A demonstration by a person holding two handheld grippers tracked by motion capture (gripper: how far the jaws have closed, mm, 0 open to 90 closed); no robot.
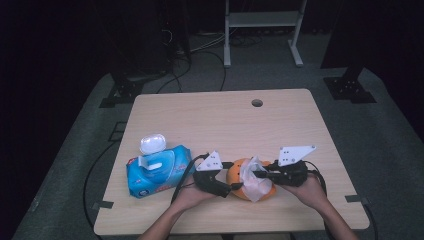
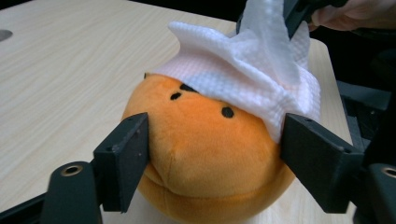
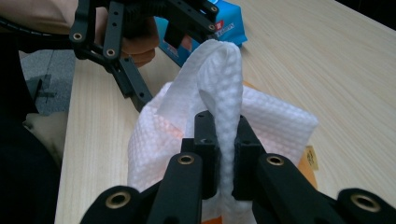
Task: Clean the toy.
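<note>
Near the tabletop's front edge, my left tongs (image 2: 212,154) clamp the orange plush ball (image 2: 205,163) while my right tongs (image 3: 224,158) pinch the wet wipe (image 3: 219,107) draped over it; wiping too hard could roll the ball loose.

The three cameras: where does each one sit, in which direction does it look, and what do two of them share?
High view: above the person's side, looking forward and down on the light wooden table; both forearms enter from below.
Left gripper view: rides on the left tool, looking along black jaws that flank the round orange plush toy.
Right gripper view: rides on the right tool, shut on the white textured wet wipe; the other hand shows beyond.
Shared: both gripper views show the wipe draped over the toy.
</note>
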